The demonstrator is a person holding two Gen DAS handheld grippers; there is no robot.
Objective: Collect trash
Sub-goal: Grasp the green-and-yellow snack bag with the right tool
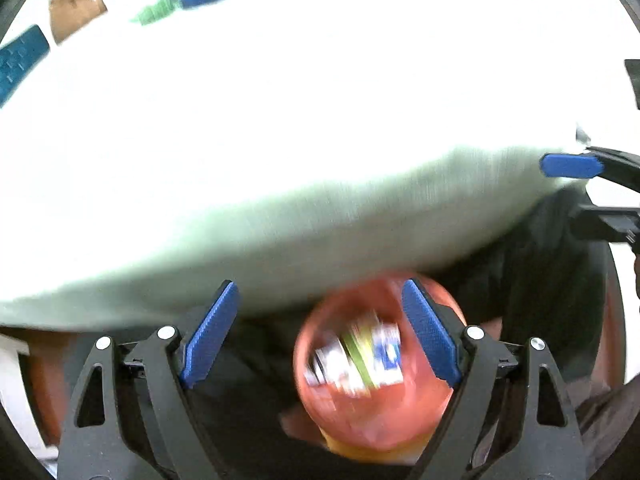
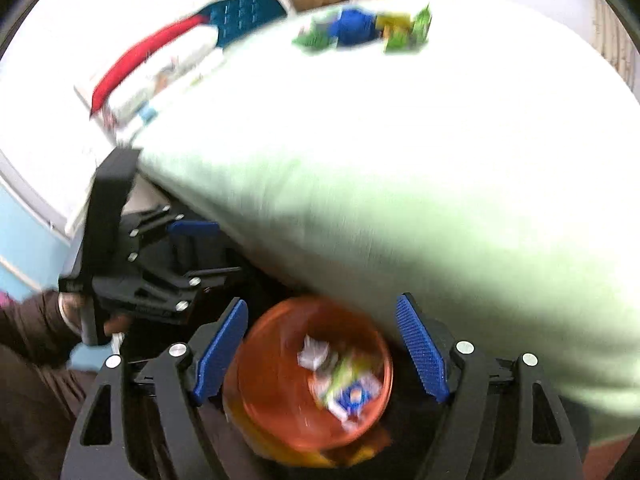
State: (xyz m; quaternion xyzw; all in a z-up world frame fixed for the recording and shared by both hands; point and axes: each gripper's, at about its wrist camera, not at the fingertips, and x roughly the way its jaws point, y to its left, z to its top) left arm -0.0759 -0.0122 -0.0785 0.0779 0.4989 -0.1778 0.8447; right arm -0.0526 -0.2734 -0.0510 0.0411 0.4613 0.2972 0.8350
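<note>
Several wrappers (image 2: 362,30), about five though blur prevents an exact count, lie clustered at the far edge of the pale green desk (image 2: 400,180); expect them to be light, thin, crinkly and slippery, best pinched at a raised edge or corner. One orange bin (image 2: 280,380) sits below the near desk edge, holding roughly three or four wrappers. Both the left claw (image 1: 320,336) and right claw (image 2: 322,350) stand open and empty above the bin.
</note>
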